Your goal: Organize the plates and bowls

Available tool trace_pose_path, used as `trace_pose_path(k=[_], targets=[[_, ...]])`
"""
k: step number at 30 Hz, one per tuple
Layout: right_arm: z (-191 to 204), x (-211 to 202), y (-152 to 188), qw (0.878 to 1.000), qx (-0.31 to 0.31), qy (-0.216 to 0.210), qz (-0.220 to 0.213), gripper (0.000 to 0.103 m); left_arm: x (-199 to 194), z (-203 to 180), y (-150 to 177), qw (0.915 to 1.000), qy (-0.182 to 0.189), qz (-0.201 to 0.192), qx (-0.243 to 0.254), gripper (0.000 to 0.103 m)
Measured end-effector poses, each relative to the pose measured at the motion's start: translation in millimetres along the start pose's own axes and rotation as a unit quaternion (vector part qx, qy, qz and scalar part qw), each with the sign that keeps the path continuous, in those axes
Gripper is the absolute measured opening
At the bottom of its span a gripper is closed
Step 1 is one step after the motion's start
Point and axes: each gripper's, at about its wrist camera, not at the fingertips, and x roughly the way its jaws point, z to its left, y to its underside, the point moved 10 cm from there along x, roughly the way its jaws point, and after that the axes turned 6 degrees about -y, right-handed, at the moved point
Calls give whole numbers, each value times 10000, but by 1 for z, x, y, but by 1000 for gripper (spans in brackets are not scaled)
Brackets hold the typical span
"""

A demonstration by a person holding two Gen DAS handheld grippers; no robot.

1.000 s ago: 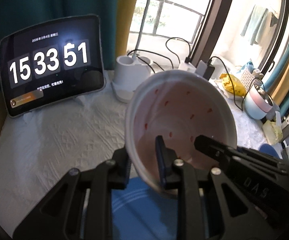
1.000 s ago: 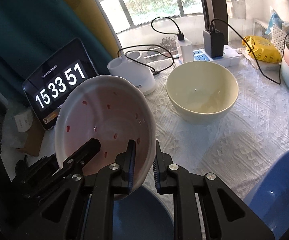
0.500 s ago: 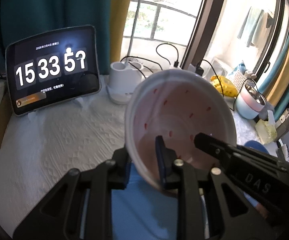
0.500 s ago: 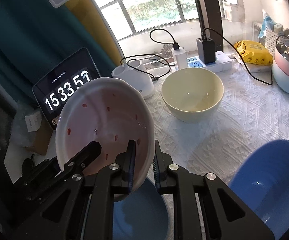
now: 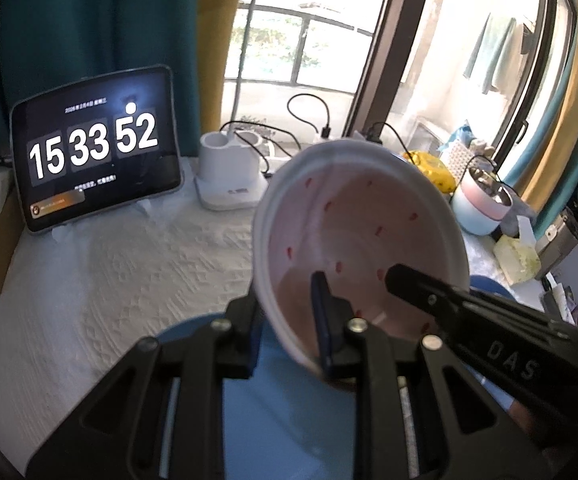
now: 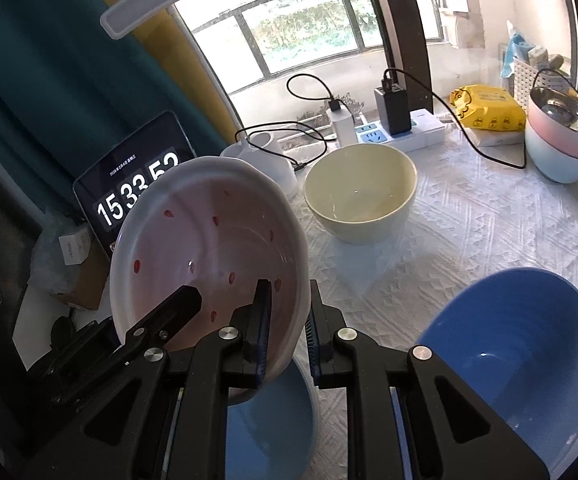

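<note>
While both grippers clamp the same pink bowl [image 5: 363, 236] by its rim, it hangs tilted above the counter [image 6: 469, 232], its speckled inside facing the cameras. In the left wrist view the left gripper [image 5: 289, 328] has its fingers [image 5: 323, 320] drawn narrow on the bowl's lower edge, one inside the wall and one outside. In the right wrist view the right gripper [image 6: 285, 328] pinches the rim at the bowl's right side in the same way, fingers [image 6: 259, 320] narrow with the wall between them. Each gripper shows as a black arm reaching into the other's view.

Directly below the pink bowl a blue plate [image 6: 273, 420] lies on the white textured cloth of the counter. A blue bowl [image 6: 521, 364] sits to the right of it, near the right gripper, and a cream bowl [image 6: 361, 196] stands farther back, well apart from both.

At the rear a tablet clock [image 5: 97, 148] leans beside a white lamp base [image 5: 229, 176], with a power strip [image 6: 405, 128] and a yellow packet [image 6: 487, 108] along the window side. A pink and pale blue container [image 6: 561, 140] stands at the far right.
</note>
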Motion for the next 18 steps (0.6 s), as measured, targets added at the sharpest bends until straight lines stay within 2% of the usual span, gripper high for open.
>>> trace_pose_path(k=[18], targets=[[-33,-46,10,9995,197,73,-234,17,-17,-50,12,9996,164,-36,234,23]])
